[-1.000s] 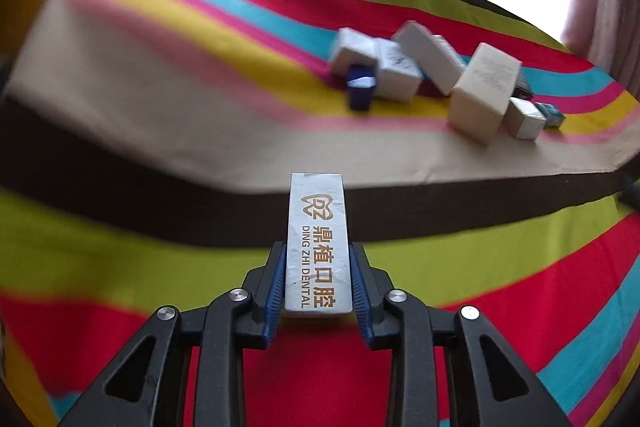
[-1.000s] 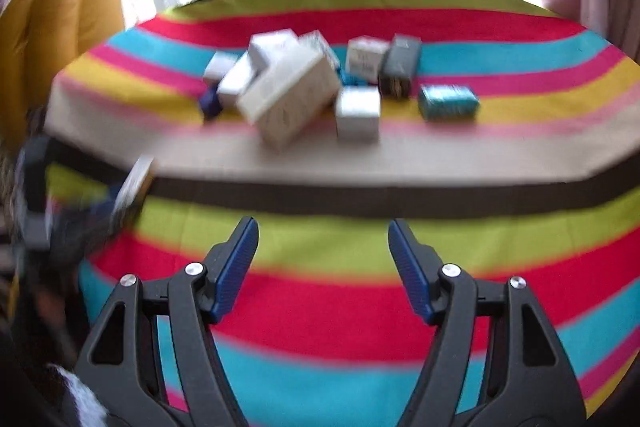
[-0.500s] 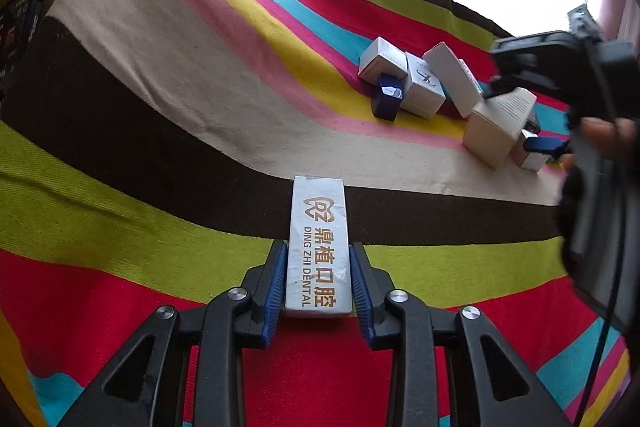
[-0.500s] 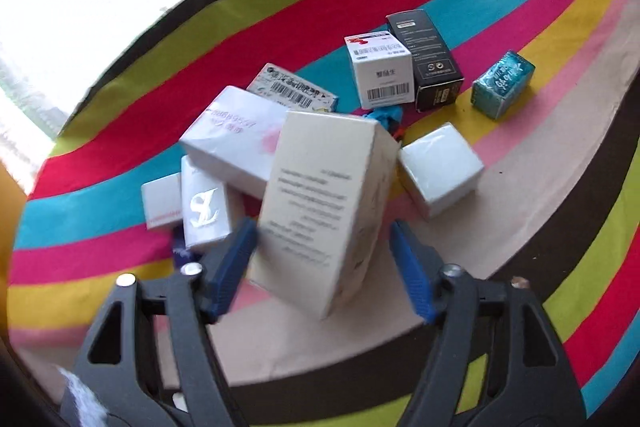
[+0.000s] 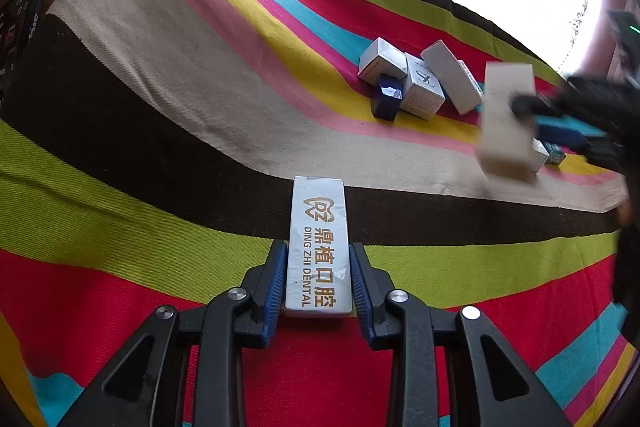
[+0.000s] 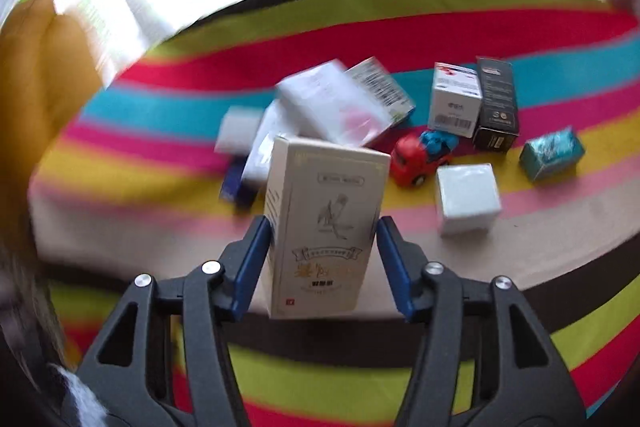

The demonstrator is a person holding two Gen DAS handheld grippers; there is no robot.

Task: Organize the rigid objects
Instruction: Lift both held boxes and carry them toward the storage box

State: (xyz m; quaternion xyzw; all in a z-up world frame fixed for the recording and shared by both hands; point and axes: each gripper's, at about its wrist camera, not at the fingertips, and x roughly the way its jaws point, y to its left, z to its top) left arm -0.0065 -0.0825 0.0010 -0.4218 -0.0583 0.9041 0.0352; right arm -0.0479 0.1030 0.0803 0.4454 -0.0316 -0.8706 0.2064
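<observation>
The left gripper is clenched on a silver box, its blue pads pressed to both long sides; the box points away from the camera over the striped cloth. The right gripper grasps a cream carton at its sides, and the blur suggests the carton is off the cloth, though I cannot tell how high. Beyond it the pile is untidy: a pale cube, a red toy car, a teal box, a black box, a barcoded white box, and several white boxes leaning on one another, too smeared to separate. From the left wrist a navy box shows beside two white ones. The sorting looks barely begun: two boxes are in hand, nothing is visibly lined up, and most pieces remain to be placed.
</observation>
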